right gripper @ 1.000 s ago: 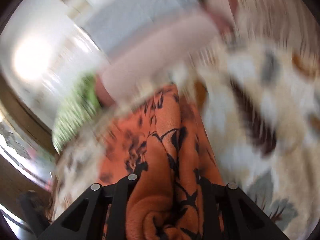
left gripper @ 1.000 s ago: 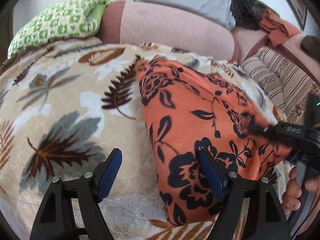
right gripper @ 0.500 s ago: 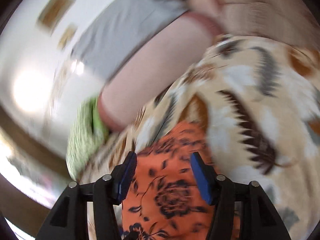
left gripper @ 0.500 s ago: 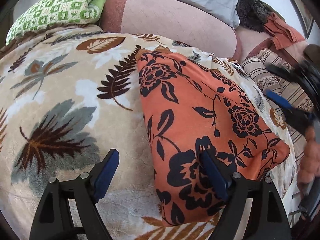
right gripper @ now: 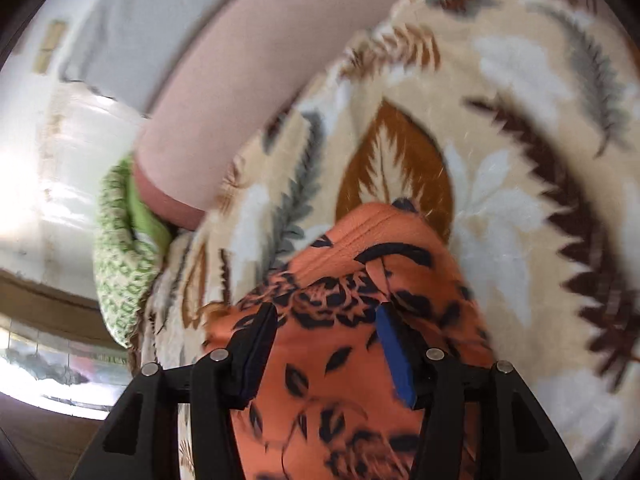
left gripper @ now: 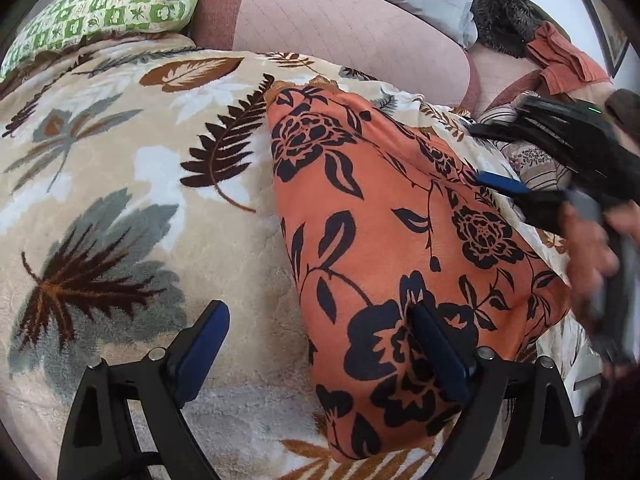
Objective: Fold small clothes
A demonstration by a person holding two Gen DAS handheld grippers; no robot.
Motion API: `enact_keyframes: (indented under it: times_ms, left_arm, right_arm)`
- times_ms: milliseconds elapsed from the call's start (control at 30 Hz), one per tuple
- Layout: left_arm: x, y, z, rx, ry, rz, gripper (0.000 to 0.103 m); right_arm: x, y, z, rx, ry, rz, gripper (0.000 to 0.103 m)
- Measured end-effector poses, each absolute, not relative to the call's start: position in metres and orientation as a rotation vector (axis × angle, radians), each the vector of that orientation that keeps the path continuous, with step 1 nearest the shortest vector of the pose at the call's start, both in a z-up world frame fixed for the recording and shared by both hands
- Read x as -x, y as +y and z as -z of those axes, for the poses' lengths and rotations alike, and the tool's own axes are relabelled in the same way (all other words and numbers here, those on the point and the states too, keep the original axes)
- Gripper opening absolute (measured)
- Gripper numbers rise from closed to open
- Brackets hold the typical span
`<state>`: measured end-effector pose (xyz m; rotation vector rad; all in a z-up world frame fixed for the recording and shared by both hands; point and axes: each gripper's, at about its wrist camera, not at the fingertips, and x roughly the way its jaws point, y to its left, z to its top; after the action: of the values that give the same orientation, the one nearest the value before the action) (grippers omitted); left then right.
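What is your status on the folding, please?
Left tongs open, low over the cloth's near edge. Right tongs open above the cloth, gripping nothing. Cloth lies folded on the blanket. Nothing in the way.

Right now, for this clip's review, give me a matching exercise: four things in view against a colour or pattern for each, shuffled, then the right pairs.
Things:
1. folded garment
2. blanket
3. pillow
4. bolster

Descriptions:
A. plain pink
B. green and white checks
C. orange with black flowers
D. beige with brown and grey leaves

Pairs: 1-C, 2-D, 3-B, 4-A
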<state>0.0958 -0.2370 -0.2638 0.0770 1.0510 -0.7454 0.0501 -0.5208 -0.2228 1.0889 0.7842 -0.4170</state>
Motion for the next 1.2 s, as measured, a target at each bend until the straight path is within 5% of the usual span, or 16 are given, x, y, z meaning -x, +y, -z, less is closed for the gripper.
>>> enact_keyframes:
  times_ms: [300,333,367,400,667,1200]
  left_arm:
    - [-0.086,-0.231,0.266,-0.039,1.072,0.657,0.095]
    - [-0.085,-0.232,0.267,-0.041,1.083,0.664,0.095]
    - [-0.084,-0.233,0.267,-0.047,1.082,0.675,0.095]
    - [-0.082,-0.235,0.268,-0.06,1.071,0.675,0.095]
    - [-0.06,-0.254,0.256,-0.326,0.845,0.649,0.098]
    - [-0.063,-0.257,0.254,-0.306,0.876,0.64,0.098]
  right_arm:
    - [0.04,-0.465,0.211,-0.955,0.835,0.338,0.053]
    - [0.054,-0.463,0.224,-0.968,0.859,0.35,0.047]
    - [0.061,-0.462,0.234,-0.969,0.885,0.361,0.026]
    - [0.066,-0.464,0.246,-0.949,0.908,0.397,0.023]
    - [0.06,-0.457,0.247,-0.821,0.903,0.439,0.023]
    - [0.053,-0.448,0.244,-0.726,0.908,0.461,0.026]
